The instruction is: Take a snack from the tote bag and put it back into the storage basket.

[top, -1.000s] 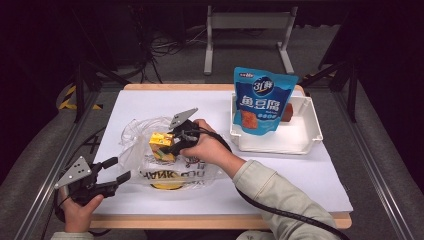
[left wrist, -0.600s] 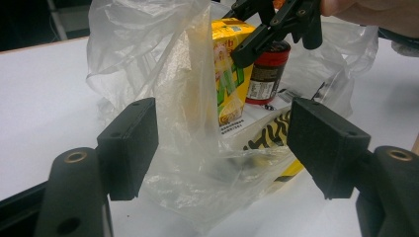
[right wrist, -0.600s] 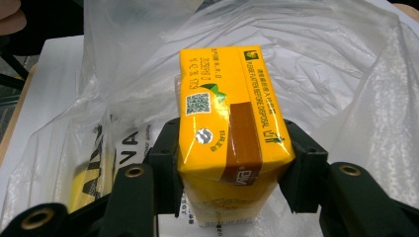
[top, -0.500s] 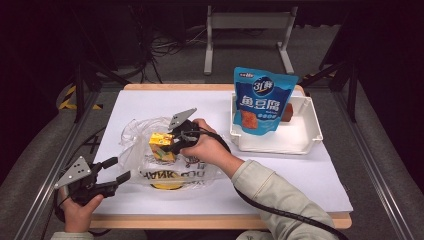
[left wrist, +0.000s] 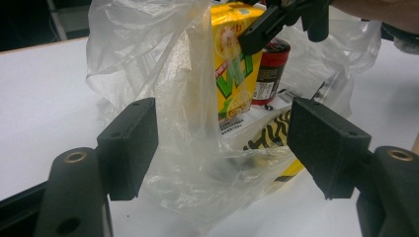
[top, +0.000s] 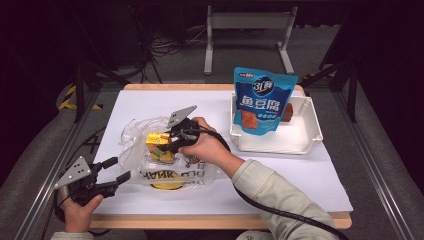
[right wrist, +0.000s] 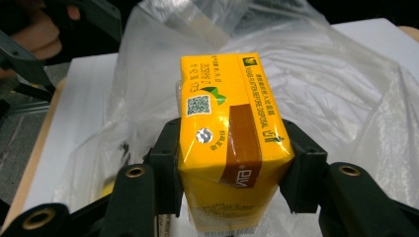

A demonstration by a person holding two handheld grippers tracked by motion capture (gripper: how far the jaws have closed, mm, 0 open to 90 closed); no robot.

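Almost nothing has shifted since the earlier frames. The right tool [top: 169, 144] stays clamped on the yellow rectangular drink carton [right wrist: 231, 143], upright inside the clear crinkled plastic bag [left wrist: 163, 74] on the white tabletop [top: 310, 175]. The left tool [left wrist: 225, 148] gapes wide, holding nothing.

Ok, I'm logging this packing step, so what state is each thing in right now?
Yellow drink carton: upright, clamped between the right claw's jaws, at the bag.
Clear plastic bag: crumpled, mouth open, on the white table.
Dark red can: upright behind the carton.
Left claw: open, bag film between its jaws.
Blue snack pouch: standing in the white tray.
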